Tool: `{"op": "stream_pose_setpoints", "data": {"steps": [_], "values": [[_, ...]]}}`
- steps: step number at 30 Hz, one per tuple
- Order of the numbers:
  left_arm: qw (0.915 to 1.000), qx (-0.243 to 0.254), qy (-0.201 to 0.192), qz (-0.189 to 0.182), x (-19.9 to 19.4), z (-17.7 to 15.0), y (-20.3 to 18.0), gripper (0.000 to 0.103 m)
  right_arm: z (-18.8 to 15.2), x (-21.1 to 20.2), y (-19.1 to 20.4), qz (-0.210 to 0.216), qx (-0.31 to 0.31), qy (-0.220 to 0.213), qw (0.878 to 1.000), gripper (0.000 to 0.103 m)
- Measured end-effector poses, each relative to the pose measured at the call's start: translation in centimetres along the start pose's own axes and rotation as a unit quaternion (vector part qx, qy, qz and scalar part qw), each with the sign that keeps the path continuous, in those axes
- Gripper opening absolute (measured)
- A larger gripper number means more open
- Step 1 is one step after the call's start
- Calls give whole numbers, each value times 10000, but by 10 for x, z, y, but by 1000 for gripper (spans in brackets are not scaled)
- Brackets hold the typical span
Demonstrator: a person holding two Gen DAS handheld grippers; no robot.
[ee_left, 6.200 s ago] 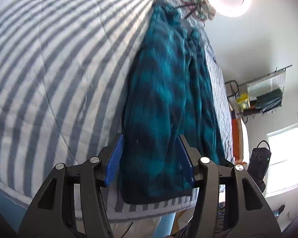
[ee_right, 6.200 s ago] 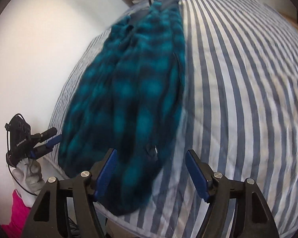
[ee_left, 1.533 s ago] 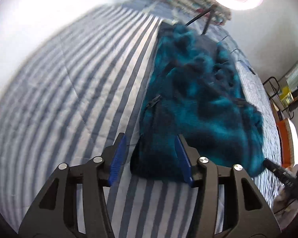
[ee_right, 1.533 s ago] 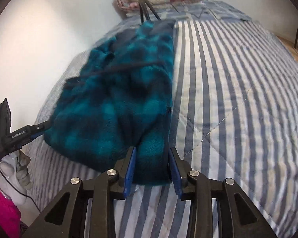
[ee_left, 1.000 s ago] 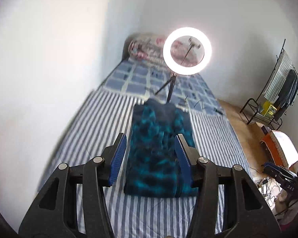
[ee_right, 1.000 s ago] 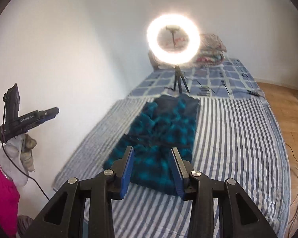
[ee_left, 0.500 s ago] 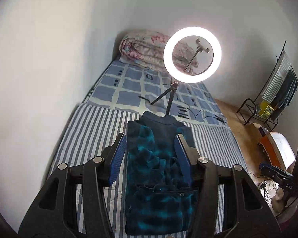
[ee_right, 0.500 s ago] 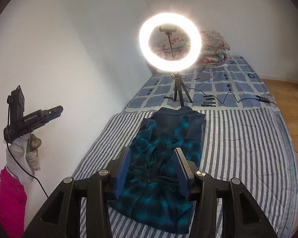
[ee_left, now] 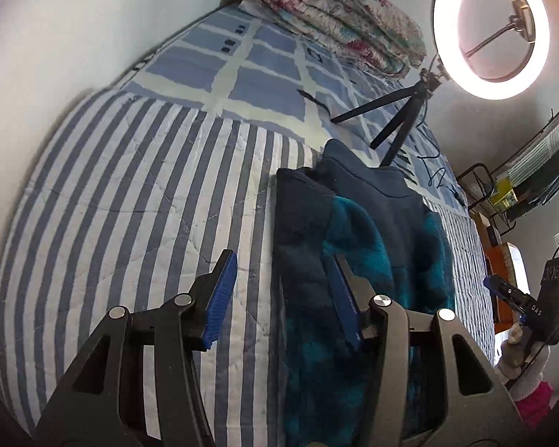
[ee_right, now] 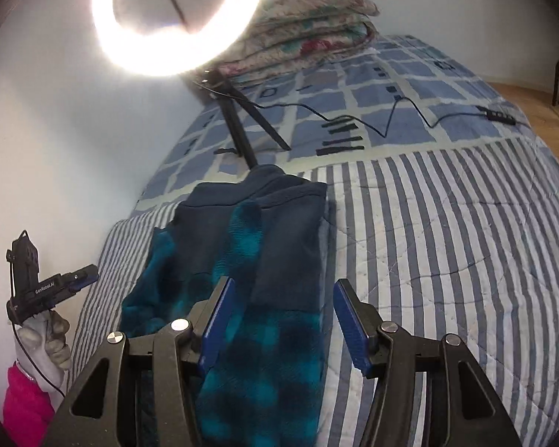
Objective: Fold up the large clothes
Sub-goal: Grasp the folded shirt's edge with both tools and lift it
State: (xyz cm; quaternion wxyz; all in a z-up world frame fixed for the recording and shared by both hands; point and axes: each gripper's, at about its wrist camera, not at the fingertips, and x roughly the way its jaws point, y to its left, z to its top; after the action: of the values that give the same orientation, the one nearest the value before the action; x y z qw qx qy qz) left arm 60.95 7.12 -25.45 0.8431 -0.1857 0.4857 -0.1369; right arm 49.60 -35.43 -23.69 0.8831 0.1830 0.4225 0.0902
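Left wrist view gives me the teal fleece jacket (ee_left: 357,260) lying folded lengthwise on the striped quilt (ee_left: 138,201), just below the ring light (ee_left: 492,29) tripod. My left gripper (ee_left: 283,298) gapes wide over the jacket's left edge, possibly brushing it. My right gripper (ee_right: 283,320) is equally wide above its right edge.

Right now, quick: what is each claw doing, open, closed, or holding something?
Left claw: open, holding nothing, straddling the left edge of the teal fleece jacket.
Right claw: open, holding nothing, straddling the jacket's right edge.
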Motion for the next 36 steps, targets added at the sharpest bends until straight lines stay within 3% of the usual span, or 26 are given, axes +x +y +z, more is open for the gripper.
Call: {"op": "stream_pose_setpoints", "data": {"steps": [8,14,18,19,20,21,22,23,25,30,36], "values": [[9993,99,374,-8,80,19,5,52,20,74,-42,165,425,210,9987,60],[9987,408,287,59,103,40,-15,52,32,112,-48,282,377,260,9986,61],[9949,917,325,257,121,44,-43,50,42,124,-49,572,514,131,9970,61],[9940,1005,329,294,124,44,-48,46,43,127,-47,609,498,126,9968,57],[9922,1138,287,412,127,42,-54,34,44,129,-45,619,428,131,9971,39],[9907,1243,263,498,129,41,-60,16,45,133,-40,697,305,234,9968,27],[9891,1338,261,553,131,39,-66,12,45,137,-34,679,169,313,9971,17],[9884,1381,229,587,130,38,-69,9,44,136,-27,556,-5,282,9981,10],[9883,1396,100,608,123,36,-74,8,44,132,-11,314,-429,226,9983,7],[9931,1070,-316,352,84,36,-77,7,50,95,8,120,-798,-178,9966,5],[9892,1259,-706,273,20,18,-105,7,42,33,37,119,-1272,-577,9901,5]]}}
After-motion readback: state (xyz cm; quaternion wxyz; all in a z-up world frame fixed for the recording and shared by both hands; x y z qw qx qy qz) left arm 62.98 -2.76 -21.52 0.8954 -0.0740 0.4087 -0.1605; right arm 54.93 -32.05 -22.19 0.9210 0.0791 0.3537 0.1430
